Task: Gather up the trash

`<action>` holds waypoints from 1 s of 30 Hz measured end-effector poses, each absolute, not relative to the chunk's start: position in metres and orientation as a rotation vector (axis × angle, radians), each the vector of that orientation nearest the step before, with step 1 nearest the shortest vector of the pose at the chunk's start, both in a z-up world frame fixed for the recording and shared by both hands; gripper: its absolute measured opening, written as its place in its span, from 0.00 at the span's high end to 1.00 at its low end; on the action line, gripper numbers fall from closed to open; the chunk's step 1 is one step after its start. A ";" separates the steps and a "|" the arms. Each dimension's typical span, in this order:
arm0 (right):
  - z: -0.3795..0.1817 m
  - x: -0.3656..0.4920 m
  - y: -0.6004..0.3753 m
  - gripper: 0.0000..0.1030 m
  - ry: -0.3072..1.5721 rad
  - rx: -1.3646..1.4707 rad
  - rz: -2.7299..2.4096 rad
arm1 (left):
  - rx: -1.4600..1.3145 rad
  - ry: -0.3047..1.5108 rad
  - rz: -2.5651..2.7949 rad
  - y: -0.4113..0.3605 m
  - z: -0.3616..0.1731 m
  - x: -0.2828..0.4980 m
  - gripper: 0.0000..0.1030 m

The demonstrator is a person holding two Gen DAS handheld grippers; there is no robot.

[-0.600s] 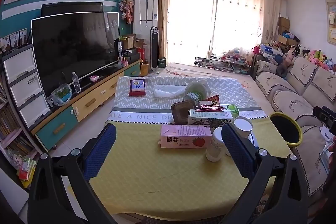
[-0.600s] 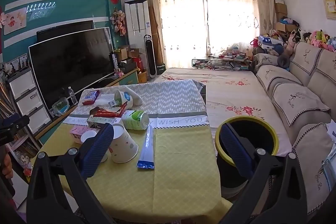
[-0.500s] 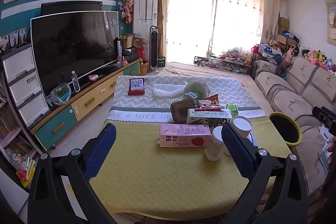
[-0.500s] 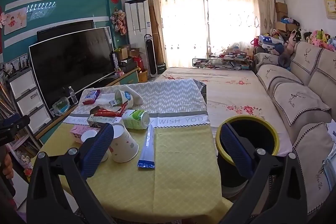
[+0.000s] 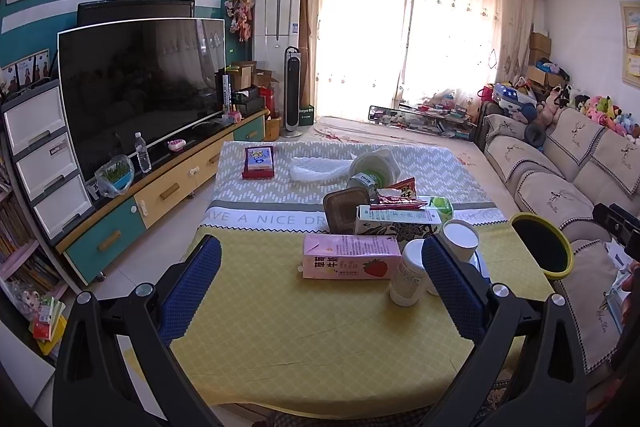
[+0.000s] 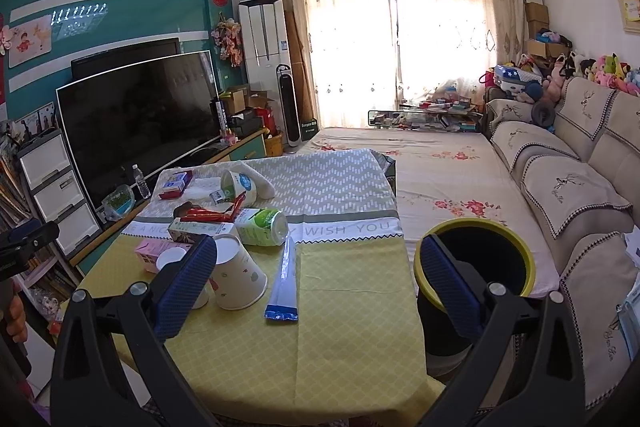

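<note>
Both grippers hung above the near edge of the table, jaws spread wide with nothing between them. The left gripper faced a pink carton lying beside a white bottle. The right gripper faced a tipped paper cup and a blue wrapper. The yellow-rimmed bin stood just beside the table's right edge.

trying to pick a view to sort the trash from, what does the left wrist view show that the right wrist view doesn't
Only the left wrist view shows the pink carton's strawberry face and the brown tray.

Only the right wrist view shows the blue-ended wrapper lying flat and the whole rim of the bin.

Both show the paper cup, the green carton and the red box.
</note>
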State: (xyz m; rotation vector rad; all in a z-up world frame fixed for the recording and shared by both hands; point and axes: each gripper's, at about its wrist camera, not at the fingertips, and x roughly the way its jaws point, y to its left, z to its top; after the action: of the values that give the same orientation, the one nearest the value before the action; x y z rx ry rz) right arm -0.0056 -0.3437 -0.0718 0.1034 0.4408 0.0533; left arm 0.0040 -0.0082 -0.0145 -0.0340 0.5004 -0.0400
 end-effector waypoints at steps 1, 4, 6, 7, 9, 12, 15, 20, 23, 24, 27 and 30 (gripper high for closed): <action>-0.074 -0.006 -0.345 0.06 0.433 0.109 0.054 | -0.034 0.502 -0.040 -0.008 -0.015 0.004 0.04; -0.075 -0.006 -0.344 0.06 0.435 0.108 0.055 | -0.039 0.505 -0.041 -0.008 -0.015 0.004 0.04; -0.075 -0.006 -0.344 0.06 0.433 0.109 0.054 | -0.040 0.506 -0.042 -0.008 -0.016 0.005 0.04; -0.075 -0.006 -0.344 0.06 0.431 0.110 0.055 | -0.040 0.506 -0.042 -0.008 -0.016 0.005 0.04; -0.075 -0.006 -0.344 0.06 0.431 0.109 0.056 | -0.039 0.509 -0.043 -0.008 -0.016 0.005 0.04; -0.075 -0.006 -0.344 0.06 0.432 0.108 0.056 | -0.038 0.513 -0.045 -0.009 -0.018 0.006 0.04; -0.075 -0.006 -0.344 0.06 0.429 0.109 0.054 | -0.037 0.517 -0.046 -0.010 -0.020 0.008 0.04; -0.076 -0.007 -0.345 0.06 0.429 0.104 0.053 | -0.035 0.522 -0.049 -0.011 -0.022 0.009 0.04; -0.076 -0.006 -0.345 0.06 0.433 0.100 0.051 | -0.036 0.523 -0.050 -0.011 -0.022 0.009 0.04; -0.077 -0.005 -0.345 0.06 0.433 0.101 0.051 | -0.036 0.522 -0.049 -0.012 -0.022 0.009 0.04; -0.077 -0.005 -0.345 0.06 0.429 0.094 0.050 | -0.037 0.525 -0.050 -0.011 -0.022 0.010 0.04; -0.078 -0.004 -0.345 0.06 0.434 0.092 0.048 | -0.038 0.527 -0.051 -0.011 -0.022 0.011 0.04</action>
State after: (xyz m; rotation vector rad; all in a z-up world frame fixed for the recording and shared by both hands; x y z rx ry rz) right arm -0.0044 -0.3451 -0.0777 0.0922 0.4338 0.0484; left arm 0.0105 -0.0111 -0.0222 -0.0376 0.5268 -0.0508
